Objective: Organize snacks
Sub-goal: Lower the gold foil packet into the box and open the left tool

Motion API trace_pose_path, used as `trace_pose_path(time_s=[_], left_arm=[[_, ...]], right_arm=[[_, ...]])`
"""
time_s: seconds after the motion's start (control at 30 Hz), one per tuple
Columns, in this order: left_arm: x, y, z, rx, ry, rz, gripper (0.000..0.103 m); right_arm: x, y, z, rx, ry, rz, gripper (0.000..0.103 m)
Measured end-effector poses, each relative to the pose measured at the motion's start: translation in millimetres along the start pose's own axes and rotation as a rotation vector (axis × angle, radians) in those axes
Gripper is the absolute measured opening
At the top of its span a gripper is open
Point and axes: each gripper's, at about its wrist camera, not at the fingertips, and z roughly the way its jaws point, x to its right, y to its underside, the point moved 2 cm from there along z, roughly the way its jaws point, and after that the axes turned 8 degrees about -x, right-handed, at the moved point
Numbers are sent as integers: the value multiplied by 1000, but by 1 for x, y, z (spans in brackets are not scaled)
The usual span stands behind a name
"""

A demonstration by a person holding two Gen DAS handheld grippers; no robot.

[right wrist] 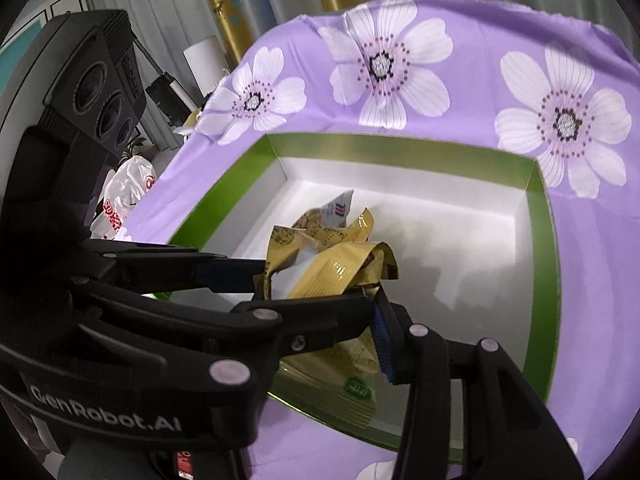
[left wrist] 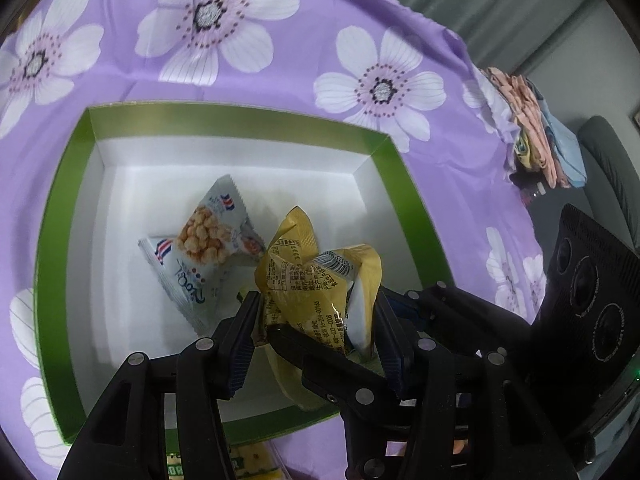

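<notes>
I am holding a crumpled yellow snack packet (left wrist: 316, 280) over the green-rimmed box (left wrist: 52, 248), and both grippers are clamping it at once. In the left wrist view my left gripper (left wrist: 316, 316) is pinching the packet's lower part between its two pads, with the printed back of the wrapper bulging up above them. The right gripper (left wrist: 400, 300) is reaching in from the right side of that view and touching the same packet.

In the right wrist view, the right gripper (right wrist: 320, 280) is gripping the packet's (right wrist: 332, 268) twisted middle, its jaws clenched on the foil. The packet is hanging inside the box's opening, above its white floor.

A white-and-blue snack packet (left wrist: 204, 252) with a picture of golden puffs is lying flat on the box floor, just left of the yellow one. The box is sitting on a purple cloth (left wrist: 280, 80) printed with large white flowers, which is covering the bench.
</notes>
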Motion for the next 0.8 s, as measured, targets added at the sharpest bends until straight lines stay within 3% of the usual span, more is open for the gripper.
trace_pose_path(time_s=[0.27,0.47,0.53,0.8], left_arm=[[-5,1,2,1,-24,-25,54],[-7,4,-4,22,-103,-18,67],[-6,6,-10,46,-145,-9,79],[-3,16,-37,129,-248,4,83]], right_arm=[[0,1,3,-15,-2,17,51],[0,4,-9,4,27,14,67],[-1,7,-16,14,44,11,69],[-4,20,-46,71,71,5,78]])
